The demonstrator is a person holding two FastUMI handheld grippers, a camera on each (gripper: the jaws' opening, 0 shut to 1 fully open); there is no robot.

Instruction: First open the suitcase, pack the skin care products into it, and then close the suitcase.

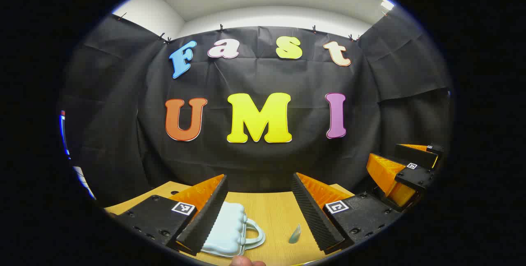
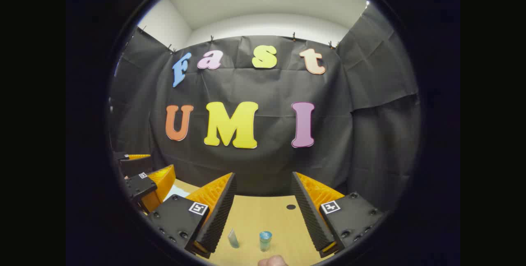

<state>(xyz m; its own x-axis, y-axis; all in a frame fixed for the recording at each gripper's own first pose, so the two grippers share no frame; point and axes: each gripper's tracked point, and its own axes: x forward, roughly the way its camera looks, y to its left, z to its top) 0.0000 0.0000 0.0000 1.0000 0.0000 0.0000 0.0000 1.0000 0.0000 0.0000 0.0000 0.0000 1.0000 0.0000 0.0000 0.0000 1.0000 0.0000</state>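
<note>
Pale-blue suitcase [image 1: 230, 229] lies shut on the wooden worktop [image 1: 275, 212] near its front edge, partly behind my left gripper [image 1: 259, 212], handle toward the small tube [image 1: 295, 234]. My right gripper [image 2: 263, 216] hovers over that tube and a blue-capped jar [image 2: 265, 240]. Both sets of jaws gape, empty. I'd pin the base, then lift the lid by its rim.

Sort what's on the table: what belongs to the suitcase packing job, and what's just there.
For the job:
- light blue suitcase, closed, lying on the table
- small tube
- small blue-capped jar
- left gripper and right gripper, both open

Just there:
- wooden table
- dark hole in the tabletop
</note>
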